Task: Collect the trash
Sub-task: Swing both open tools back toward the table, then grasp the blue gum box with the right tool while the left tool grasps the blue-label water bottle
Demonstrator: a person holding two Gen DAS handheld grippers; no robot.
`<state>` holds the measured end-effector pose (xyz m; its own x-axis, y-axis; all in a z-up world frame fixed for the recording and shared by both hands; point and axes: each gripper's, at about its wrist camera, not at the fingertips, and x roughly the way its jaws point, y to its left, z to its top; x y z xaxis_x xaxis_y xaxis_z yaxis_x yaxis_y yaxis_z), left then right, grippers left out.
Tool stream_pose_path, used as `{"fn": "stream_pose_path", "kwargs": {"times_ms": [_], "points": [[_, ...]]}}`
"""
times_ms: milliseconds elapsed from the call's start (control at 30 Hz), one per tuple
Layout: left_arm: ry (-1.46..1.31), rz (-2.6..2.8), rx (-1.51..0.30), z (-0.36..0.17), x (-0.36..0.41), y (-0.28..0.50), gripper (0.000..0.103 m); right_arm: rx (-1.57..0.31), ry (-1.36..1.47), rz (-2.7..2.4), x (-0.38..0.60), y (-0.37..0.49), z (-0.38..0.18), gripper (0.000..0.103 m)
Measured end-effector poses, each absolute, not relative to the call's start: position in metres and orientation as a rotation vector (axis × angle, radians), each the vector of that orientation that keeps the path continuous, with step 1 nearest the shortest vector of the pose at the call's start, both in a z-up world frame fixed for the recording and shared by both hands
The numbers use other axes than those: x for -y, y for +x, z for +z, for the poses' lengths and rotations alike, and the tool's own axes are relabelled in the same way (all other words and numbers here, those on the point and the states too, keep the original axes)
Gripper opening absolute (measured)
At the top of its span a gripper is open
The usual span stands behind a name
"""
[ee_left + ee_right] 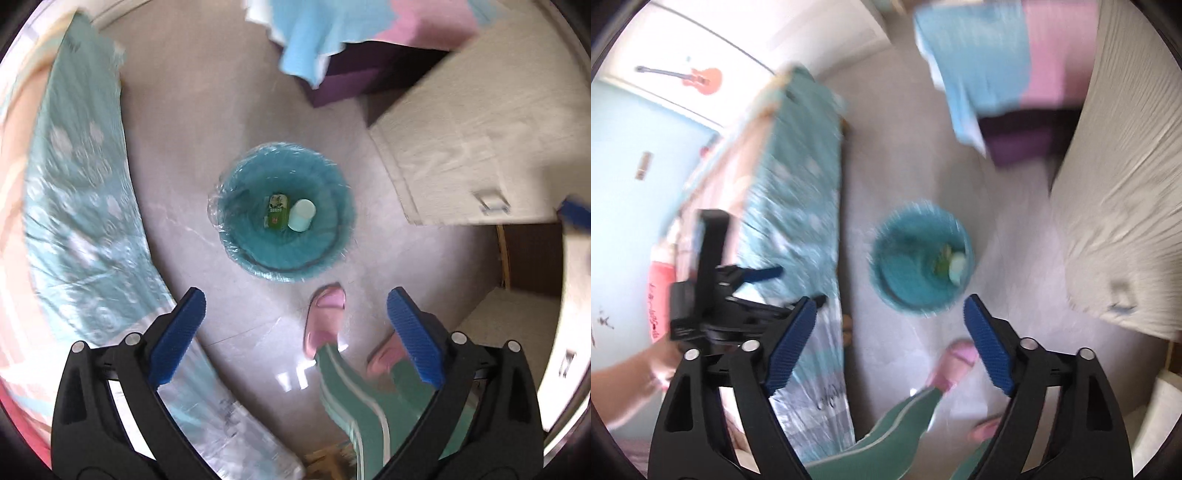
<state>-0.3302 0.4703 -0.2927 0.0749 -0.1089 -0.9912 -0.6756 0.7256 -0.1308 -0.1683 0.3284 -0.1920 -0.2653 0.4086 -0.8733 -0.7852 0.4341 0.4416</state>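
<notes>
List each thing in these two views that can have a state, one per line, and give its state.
Round teal plastic bin with clear liner: upright on the floor, holding two items.
Green printed can: lying in the bin.
Pale mint cup: in the bin beside the can.
Left gripper: jaws open, empty.
Right gripper: jaws open, empty.

Pale tiled floor [229, 122] carried a teal lined bin [282, 212]; bed [79, 206] alongside, person's pink slippers [327, 317] near bin.

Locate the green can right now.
In the left wrist view, the green can lies at the bottom of the teal bin, touching the pale cup on its right.
</notes>
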Motion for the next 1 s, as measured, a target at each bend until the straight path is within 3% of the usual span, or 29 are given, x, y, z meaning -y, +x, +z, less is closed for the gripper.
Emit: {"fn": "stream_pose_path", "kwargs": {"times_ms": [233,467,733,1000], "points": [[-0.486,0.314,-1.307,-0.141,-0.425,-0.263,0.096,-1.141,-0.123,0.979,-0.205,-0.131,-0.035,0.091],[-0.229,-0.034,-1.089,-0.037,-0.324,-0.142,0.096,-1.007,-0.038,0.604,-0.042,-0.089,0.018,0.091],[0.065,-0.244,-1.031,0.0,-0.195,-0.014,0.096,-0.992,-0.052,0.39,0.092,-0.036,0.024,0.091],[0.288,-0.358,-1.058,-0.014,-0.111,0.094,0.096,-1.065,-0.105,0.359,0.128,0.012,-0.01,0.09]]}}
